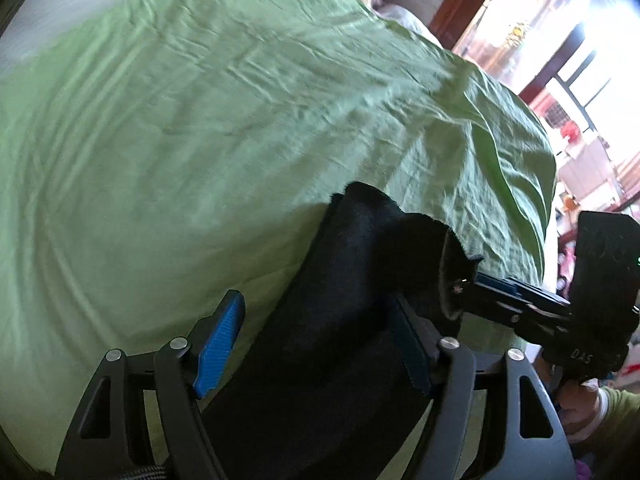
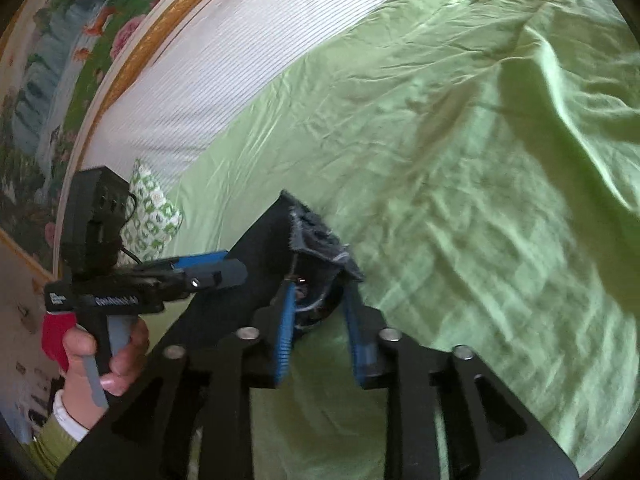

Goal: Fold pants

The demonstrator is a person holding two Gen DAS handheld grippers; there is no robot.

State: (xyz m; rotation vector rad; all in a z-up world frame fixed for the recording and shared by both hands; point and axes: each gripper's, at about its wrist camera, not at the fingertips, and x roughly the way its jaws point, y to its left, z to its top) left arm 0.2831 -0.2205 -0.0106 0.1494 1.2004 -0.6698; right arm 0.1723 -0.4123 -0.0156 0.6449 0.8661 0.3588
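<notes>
Wrinkled green bedsheet (image 1: 200,128) spread beyond both grippers. Black fleecy pants (image 1: 340,320) hung between them, lifted. Left gripper (image 1: 316,344) gaped wide, cloth draped across. Right gripper (image 2: 320,320) pinched frayed hem (image 2: 320,240). Risk: one-sided grip, pants slipping, fold skewing.

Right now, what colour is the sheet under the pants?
Green sheet, plain and wrinkled; clearest in the right wrist view.
</notes>
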